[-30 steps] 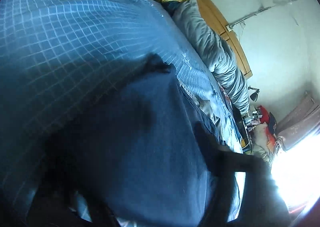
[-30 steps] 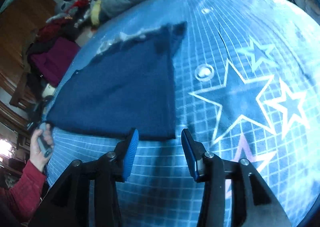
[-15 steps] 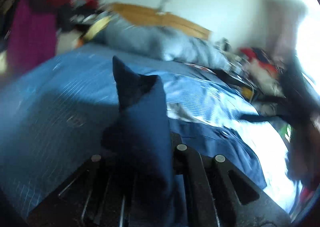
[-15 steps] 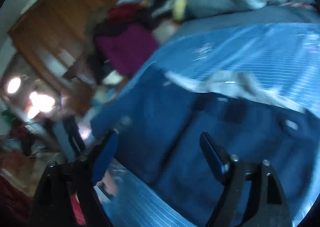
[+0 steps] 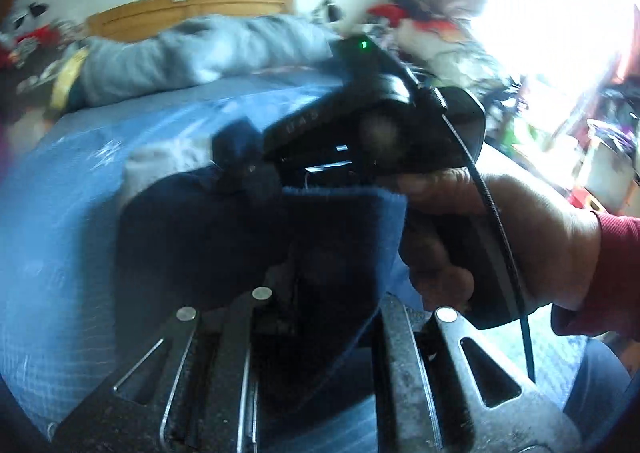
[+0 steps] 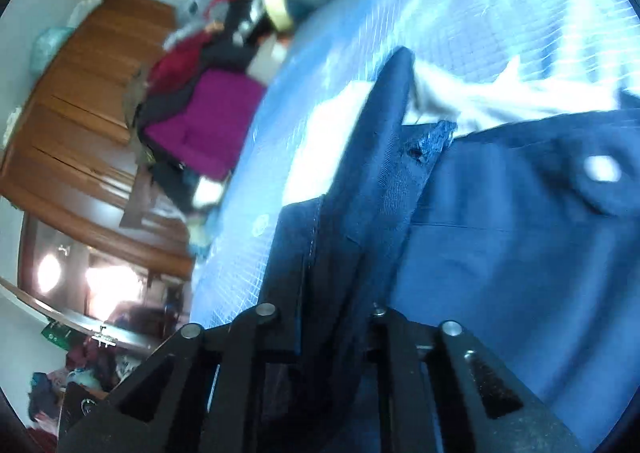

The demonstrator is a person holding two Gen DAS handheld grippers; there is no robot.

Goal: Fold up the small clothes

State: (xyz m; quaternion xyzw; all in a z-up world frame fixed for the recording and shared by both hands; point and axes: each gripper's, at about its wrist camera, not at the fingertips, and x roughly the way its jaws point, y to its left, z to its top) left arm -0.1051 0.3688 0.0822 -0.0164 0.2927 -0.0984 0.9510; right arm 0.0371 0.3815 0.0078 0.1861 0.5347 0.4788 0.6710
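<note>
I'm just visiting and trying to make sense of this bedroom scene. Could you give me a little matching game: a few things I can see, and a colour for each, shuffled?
Things:
1. garment pinched in the tools
2. bedspread
3. sleeve at the person's wrist
4. cushion beside the wooden wardrobe

Colours:
A. magenta
B. red
C. navy
D. light blue with a grid pattern

Pairs: 1-C, 2-D, 3-B, 4-A
</note>
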